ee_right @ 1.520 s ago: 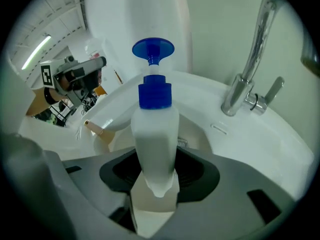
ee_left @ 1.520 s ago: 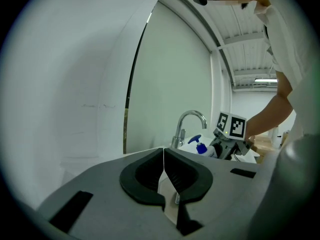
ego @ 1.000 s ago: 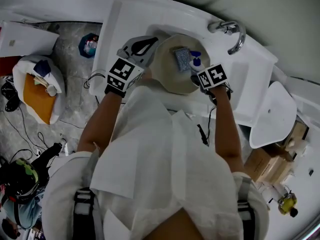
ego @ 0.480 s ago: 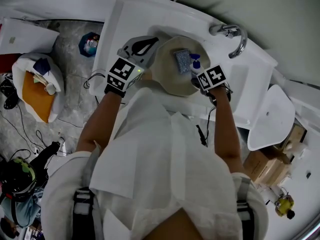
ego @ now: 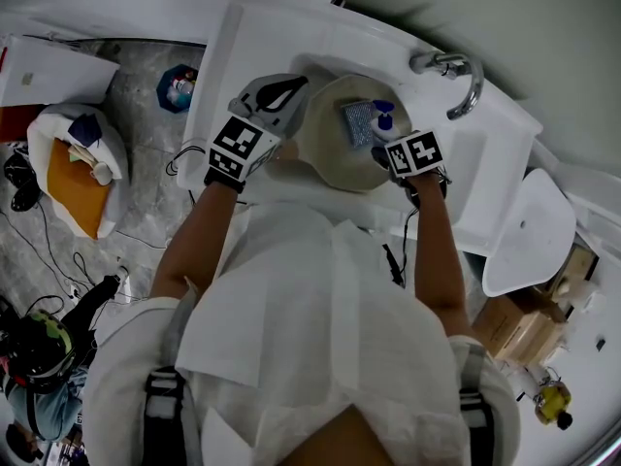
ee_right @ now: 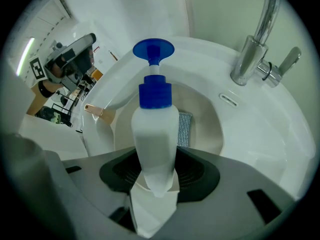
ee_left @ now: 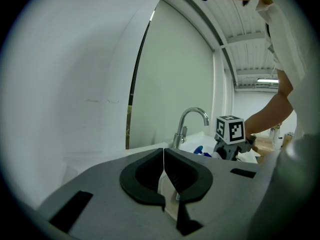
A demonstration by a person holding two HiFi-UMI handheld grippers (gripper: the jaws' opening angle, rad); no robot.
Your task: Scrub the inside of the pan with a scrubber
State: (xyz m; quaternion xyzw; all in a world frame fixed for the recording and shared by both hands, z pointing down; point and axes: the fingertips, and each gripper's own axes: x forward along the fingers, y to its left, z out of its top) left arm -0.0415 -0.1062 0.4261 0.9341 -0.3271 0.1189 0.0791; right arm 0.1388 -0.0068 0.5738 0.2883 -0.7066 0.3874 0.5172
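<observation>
The right gripper [ee_right: 154, 179] has its jaws standing wide and pressed on the body of a white plastic pump bottle with a blue pump head [ee_right: 154, 129]. The bottle reaches straight out from the jaws, pump head at the far end. Just past the bottle, a little to its right, a grey rectangular mesh scrubber [ee_right: 184, 129] lies flat on the inside of the cream round pan [ee_right: 207, 129]. Nothing grips the scrubber. Whether the pump head touches it cannot be told. The pan sits in the white basin of the sink [ee_right: 265, 139], which spreads out round it. Further out from this gripper, up and to the right, a chrome curved tap [ee_right: 252, 49] stands on the sink's rim.

The left gripper [ee_left: 164, 184] has its jaws pressed together, with a thin pale piece pinched between them. In the head view its tips lie at the pan's left rim. Which part of the pan the jaws hold cannot be made out. Beyond this gripper, ahead and to the right, the tap and the right gripper's marker cube [ee_left: 230, 129] show.
</observation>
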